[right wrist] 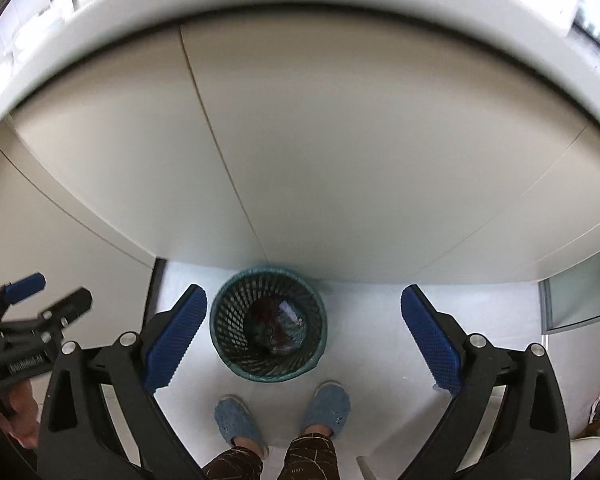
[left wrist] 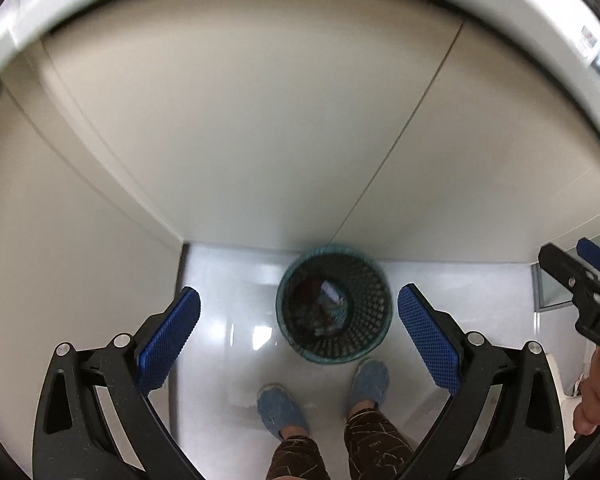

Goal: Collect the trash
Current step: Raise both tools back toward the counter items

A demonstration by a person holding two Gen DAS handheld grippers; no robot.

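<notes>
Glossy white floor (left wrist: 228,320) runs along the foot of beige cabinet doors (left wrist: 260,140) filling the upper half of both views. At lower centre, against the cabinets, stands a green mesh wastebasket (left wrist: 334,304) with crumpled trash (right wrist: 278,326) at its bottom. Both the left gripper (left wrist: 298,340) and the right gripper (right wrist: 302,338) hang above it, blue pads spread wide and holding nothing. Below the basket are the person's feet in blue slippers (right wrist: 326,406).
</notes>
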